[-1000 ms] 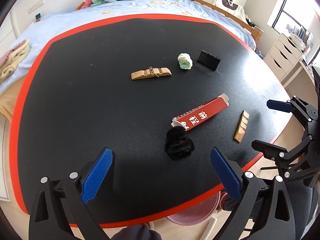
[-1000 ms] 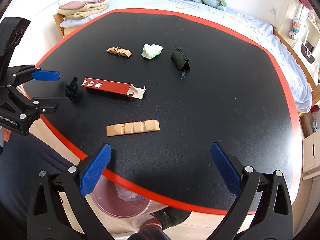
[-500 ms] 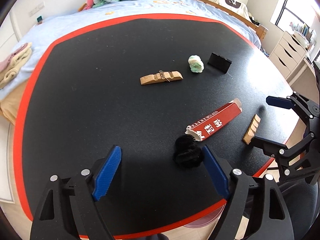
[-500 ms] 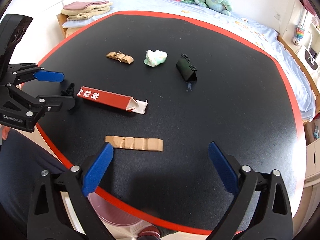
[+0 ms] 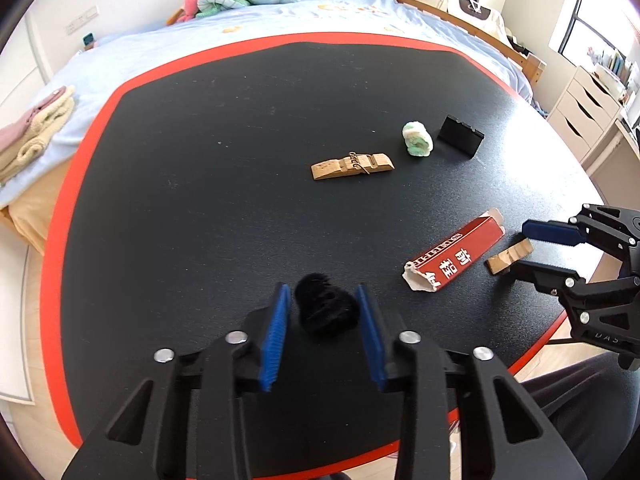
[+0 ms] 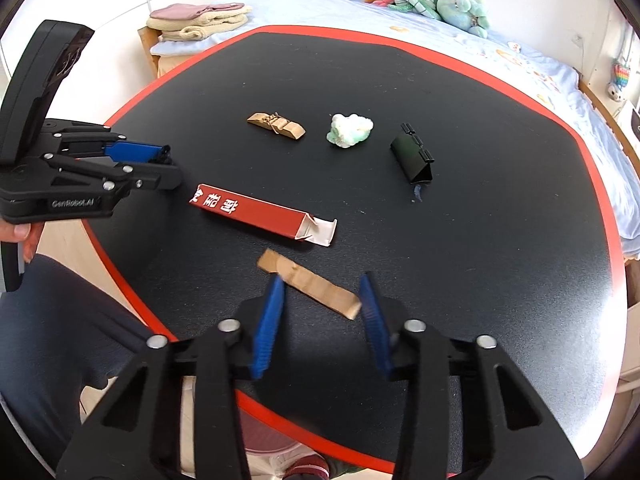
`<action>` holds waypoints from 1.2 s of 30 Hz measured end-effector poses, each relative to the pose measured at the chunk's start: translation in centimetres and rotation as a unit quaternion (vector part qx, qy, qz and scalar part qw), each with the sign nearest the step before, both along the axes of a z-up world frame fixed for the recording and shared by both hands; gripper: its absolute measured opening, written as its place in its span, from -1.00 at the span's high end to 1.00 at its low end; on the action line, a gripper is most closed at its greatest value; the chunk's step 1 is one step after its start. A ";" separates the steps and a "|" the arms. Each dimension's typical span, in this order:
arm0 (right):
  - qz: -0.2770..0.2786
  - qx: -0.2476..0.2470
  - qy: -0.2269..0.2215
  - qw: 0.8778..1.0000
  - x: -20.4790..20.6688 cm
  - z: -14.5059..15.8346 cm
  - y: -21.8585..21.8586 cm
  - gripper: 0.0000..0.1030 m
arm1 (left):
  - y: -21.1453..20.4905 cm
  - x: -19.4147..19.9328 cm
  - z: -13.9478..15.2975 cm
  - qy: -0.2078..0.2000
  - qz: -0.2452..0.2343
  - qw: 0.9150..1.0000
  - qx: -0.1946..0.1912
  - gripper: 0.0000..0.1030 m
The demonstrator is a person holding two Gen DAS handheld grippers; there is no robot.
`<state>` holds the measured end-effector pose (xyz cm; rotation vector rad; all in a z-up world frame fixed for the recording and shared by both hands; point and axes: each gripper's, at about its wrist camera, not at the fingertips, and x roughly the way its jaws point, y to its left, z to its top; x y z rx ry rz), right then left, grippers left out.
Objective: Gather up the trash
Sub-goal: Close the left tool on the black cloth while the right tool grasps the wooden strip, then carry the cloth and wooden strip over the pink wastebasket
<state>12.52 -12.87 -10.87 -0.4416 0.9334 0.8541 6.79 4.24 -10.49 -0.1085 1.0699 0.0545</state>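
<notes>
Left gripper (image 5: pixel 322 312) pinches the black fuzzy ball (image 5: pixel 326 314) — blue pads touching it. Right gripper (image 6: pixel 322 312) half-open around the cardboard strip (image 6: pixel 310 284) — no grip.

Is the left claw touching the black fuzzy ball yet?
Cannot tell. In the left wrist view the left claw straddles the black fuzzy ball, pads close on both sides, but no clear contact or gap shows.

The right gripper (image 6: pixel 322 312) is straddling a brown cardboard strip (image 6: pixel 310 285) on the black table (image 6: pixel 500 240), its blue fingers (image 6: pixel 270 322) sitting either side with gaps showing — not clamping. Just beyond, a red carton (image 6: pixel 256 212) is lying open-ended. The left gripper (image 6: pixel 160 162) is hanging at the table's left edge — its fingertips nearly closed around something dark.
</notes>
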 end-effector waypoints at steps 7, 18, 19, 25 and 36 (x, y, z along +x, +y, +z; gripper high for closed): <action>0.009 -0.010 0.003 1.000 -0.5 0.1 0.2 0.71 | 0.3 -0.2 0.0 -0.003 -0.003 1.000 -0.005 0.53; -0.012 0.009 0.007 1.000 -1.0 0.5 -0.8 0.74 | 0.3 -1.1 0.4 -0.011 -0.010 1.000 -0.023 0.56; -0.014 0.012 0.007 1.000 -1.1 0.6 -1.0 0.74 | 0.1 -1.2 0.6 -0.011 -0.011 1.000 -0.024 0.56; -0.026 0.029 0.003 0.999 -2.0 1.9 -2.0 0.74 | -1.0 -2.3 1.9 -0.021 -0.029 0.999 -0.028 0.56; -0.034 0.051 -0.001 0.998 -6.0 4.5 -3.9 0.74 | -4.0 -5.4 4.2 -0.039 -0.069 0.996 -0.041 0.56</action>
